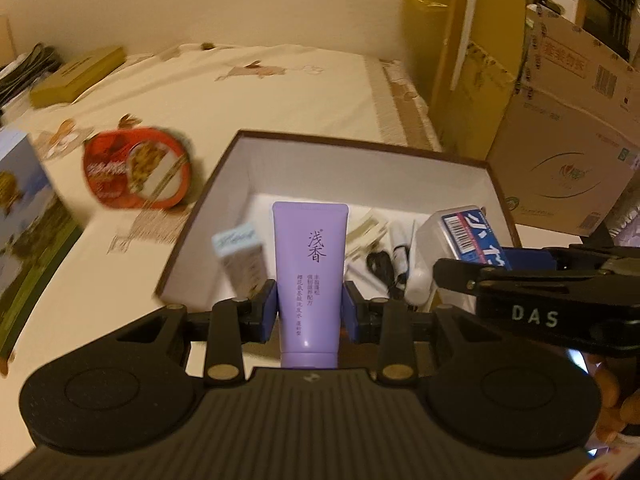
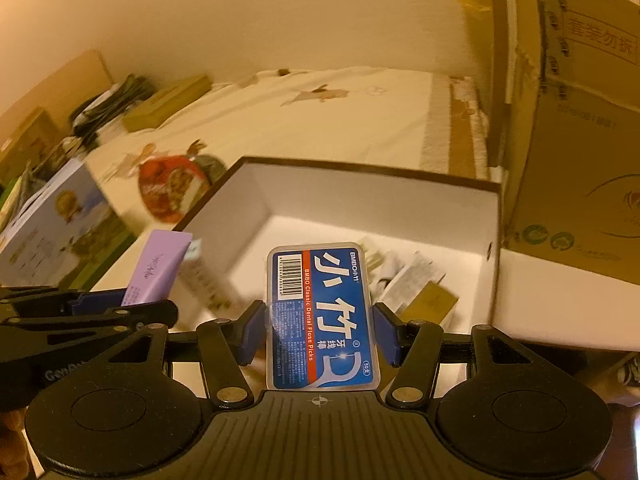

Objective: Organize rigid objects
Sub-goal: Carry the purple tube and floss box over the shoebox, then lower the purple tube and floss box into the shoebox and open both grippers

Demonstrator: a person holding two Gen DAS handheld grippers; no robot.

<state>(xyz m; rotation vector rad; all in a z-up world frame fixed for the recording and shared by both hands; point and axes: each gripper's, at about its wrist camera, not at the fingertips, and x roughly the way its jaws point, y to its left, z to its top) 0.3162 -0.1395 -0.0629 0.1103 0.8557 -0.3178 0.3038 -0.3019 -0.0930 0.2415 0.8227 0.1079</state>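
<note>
My left gripper (image 1: 309,312) is clamped on the lower body of a purple tube (image 1: 309,268) and my right gripper (image 2: 320,330) grips a blue floss box (image 2: 323,316) by its long sides, each item standing up between the pads and hanging over the open storage box (image 1: 472,162), which I judge is where both belong. The left camera shows a black cable (image 1: 380,266) and a white pen-like thing on the box floor that the right camera hides behind the floss box. The right camera instead shows a gold packet (image 2: 430,300) and paper wrappers, while a red bowl (image 1: 138,168) sits outside on the cloth.
</note>
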